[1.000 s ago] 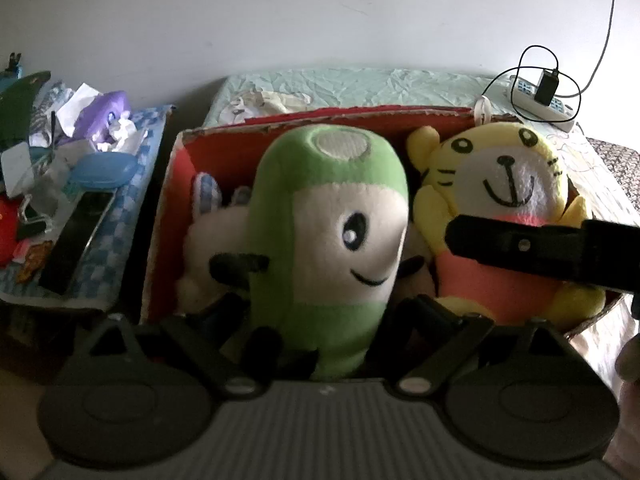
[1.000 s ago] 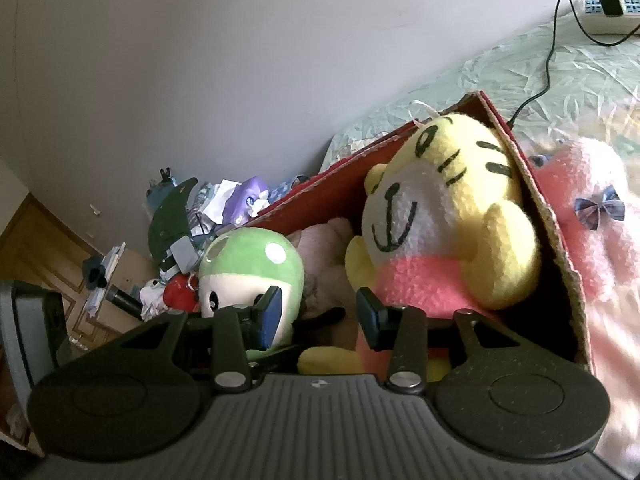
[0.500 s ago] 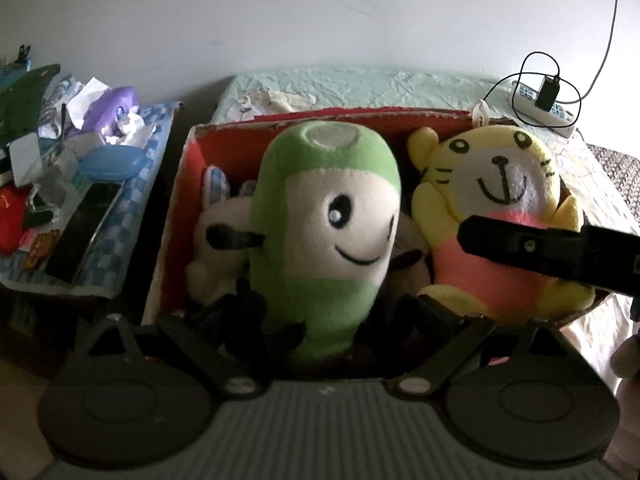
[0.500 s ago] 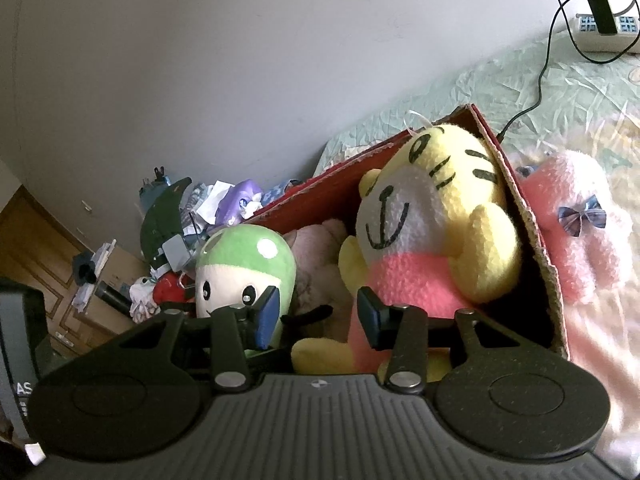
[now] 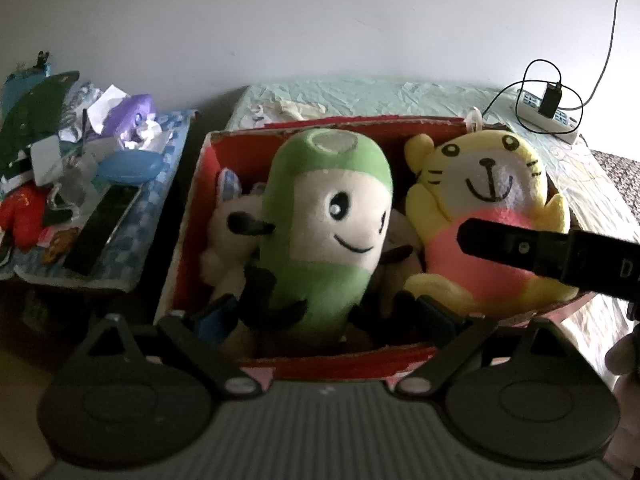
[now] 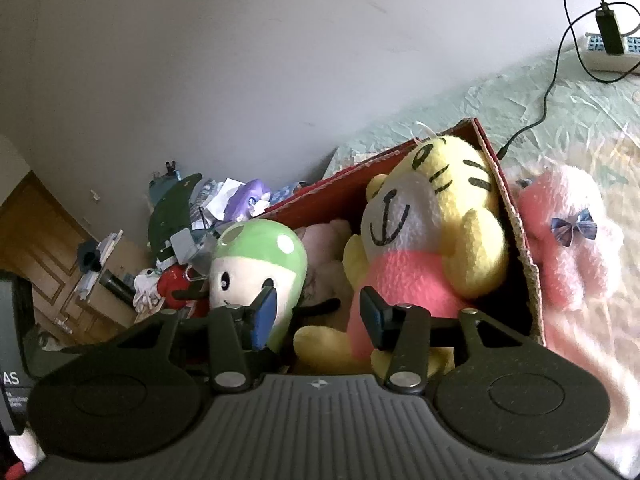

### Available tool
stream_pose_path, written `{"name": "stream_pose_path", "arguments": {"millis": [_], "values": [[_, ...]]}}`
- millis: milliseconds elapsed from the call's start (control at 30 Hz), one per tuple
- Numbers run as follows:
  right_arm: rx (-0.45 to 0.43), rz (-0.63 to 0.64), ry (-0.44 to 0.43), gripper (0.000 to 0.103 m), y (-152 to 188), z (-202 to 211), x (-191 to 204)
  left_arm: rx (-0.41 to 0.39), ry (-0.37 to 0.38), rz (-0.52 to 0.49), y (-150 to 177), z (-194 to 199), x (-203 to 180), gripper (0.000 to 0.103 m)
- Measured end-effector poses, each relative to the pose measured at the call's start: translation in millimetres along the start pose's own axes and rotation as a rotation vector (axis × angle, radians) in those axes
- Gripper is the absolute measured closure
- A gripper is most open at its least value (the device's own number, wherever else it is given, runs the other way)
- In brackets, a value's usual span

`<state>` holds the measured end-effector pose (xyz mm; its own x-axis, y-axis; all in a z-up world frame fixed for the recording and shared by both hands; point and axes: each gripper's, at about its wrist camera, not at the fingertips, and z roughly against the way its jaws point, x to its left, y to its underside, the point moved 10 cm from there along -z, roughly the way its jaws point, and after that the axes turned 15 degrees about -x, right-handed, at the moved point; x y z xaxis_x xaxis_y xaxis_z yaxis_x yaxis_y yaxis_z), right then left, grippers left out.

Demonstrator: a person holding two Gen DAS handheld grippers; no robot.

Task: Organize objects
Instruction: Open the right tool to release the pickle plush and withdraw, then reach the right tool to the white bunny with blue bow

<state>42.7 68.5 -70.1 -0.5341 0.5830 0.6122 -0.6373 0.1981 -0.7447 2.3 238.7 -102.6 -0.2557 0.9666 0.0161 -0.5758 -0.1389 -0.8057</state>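
Left of the box [image 5: 188, 216], clutter is piling on a side table [image 5: 152, 184]. Our left gripper [image 5: 324, 316] is standing released around the green plush [image 5: 320, 232], which is sitting upright inside. We are judging it light, soft, squashy: best pinched mid-body. Our right gripper [image 6: 316, 316] is hovering unclenched before the tiger [image 6: 432, 240]; the pink plush [image 6: 568, 240] is lying outside.

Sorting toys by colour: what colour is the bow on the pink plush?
Blue bow, clearest in the right wrist view.
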Motion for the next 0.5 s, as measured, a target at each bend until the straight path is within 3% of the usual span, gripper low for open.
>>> {"name": "stream_pose_path", "arguments": {"millis": [300, 500], "values": [[-0.012, -0.053, -0.068, 0.052, -9, 25, -2, -0.027, -0.034, 0.022, -6, 20, -9, 0.008], [-0.084, -0.092, -0.106, 0.051, -30, 54, -15, -0.066, -0.021, 0.029, -18, 33, -31, 0.008]]}}
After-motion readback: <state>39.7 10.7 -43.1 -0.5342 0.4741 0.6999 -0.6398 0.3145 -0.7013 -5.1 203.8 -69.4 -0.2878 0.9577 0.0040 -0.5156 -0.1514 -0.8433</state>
